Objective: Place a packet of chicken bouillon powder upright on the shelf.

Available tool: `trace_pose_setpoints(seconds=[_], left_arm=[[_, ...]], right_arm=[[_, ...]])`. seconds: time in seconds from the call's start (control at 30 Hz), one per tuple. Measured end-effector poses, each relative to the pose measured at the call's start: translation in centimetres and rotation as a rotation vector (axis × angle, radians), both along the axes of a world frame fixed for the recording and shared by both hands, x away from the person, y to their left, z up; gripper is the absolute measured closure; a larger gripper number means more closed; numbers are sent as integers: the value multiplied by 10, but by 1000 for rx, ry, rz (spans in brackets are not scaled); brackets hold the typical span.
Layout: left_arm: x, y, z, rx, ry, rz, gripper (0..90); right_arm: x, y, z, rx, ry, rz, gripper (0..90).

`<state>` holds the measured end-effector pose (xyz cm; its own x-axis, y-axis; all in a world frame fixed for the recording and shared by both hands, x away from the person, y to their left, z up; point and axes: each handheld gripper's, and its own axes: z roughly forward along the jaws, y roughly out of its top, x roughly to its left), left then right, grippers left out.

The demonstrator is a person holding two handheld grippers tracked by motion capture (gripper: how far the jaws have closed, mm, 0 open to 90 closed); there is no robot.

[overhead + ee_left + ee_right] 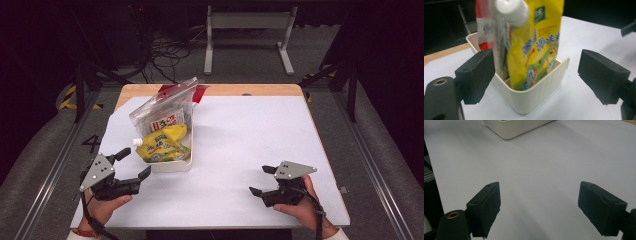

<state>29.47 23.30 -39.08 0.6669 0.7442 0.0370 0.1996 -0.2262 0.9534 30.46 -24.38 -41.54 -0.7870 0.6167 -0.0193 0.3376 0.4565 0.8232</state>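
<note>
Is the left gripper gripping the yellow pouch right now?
No, in the left gripper view the left gripper stands open short of the cream bin, and the yellow pouch stands inside it untouched.

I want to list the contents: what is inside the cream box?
Inside the cream box stand a yellow spouted pouch and a clear zip bag holding a printed packet. The box walls and the pouch hide whatever lies at the bottom.

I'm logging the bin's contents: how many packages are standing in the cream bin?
2: a yellow spouted pouch at the front of the cream bin, and a clear zip bag behind it. Smaller items may be hidden.
</note>
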Motion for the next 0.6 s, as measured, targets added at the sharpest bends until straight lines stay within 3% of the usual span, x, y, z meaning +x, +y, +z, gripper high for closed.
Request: trace_pose_setpoints(seconds=[0.13, 0.37, 0.43, 0.6], left_arm=[[-5, -2, -6, 29, 15, 7, 127], [-8, -9, -15, 61, 37, -24, 104], [-10, -14, -17, 98, 31, -30, 83], [-12, -21, -19, 116, 16, -49, 78]], right_arm=[[2, -2, -1, -1, -4, -30, 169], [2, -4, 1, -1, -27, -53, 139], [2, -5, 1, -10, -33, -62, 130], [3, -6, 1, -14, -40, -69, 126]])
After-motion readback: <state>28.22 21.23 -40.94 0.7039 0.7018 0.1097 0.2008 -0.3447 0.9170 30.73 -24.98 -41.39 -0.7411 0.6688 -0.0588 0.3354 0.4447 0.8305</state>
